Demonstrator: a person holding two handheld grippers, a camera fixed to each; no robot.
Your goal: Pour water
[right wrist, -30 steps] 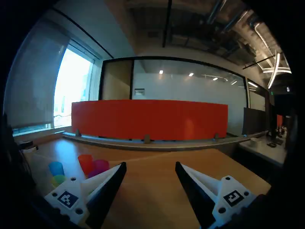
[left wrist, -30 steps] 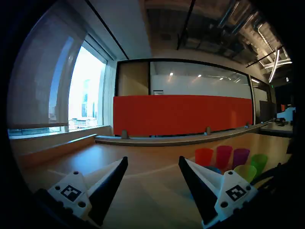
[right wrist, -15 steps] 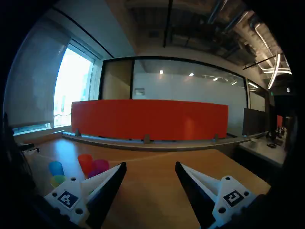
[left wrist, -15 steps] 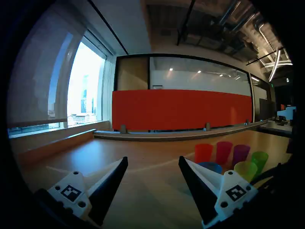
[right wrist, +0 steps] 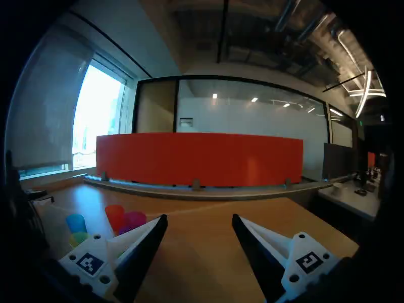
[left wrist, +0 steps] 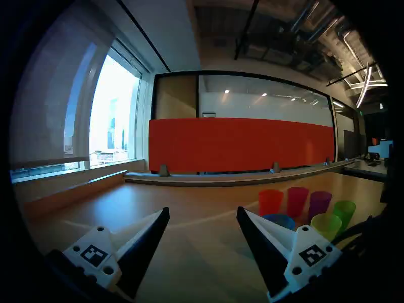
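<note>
Cups [left wrist: 297, 201] barely shifted | left hand-held gripper [left wrist: 203, 216], right hand-held gripper [right wrist: 199, 222] released | green cup [left wrist: 344, 212] rightmost

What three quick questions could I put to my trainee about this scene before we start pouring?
1. True or false: the left hand-held gripper is shut on a cup.
2. In the left gripper view, which colour of cup stands between the orange cup and the purple cup? A green, B pink, C blue.
3. In the left gripper view, how many cups stand on the table?

Key: 1. False: its fingers stand apart with nothing between them. 2. B, the pink cup. 3. Six.
</note>
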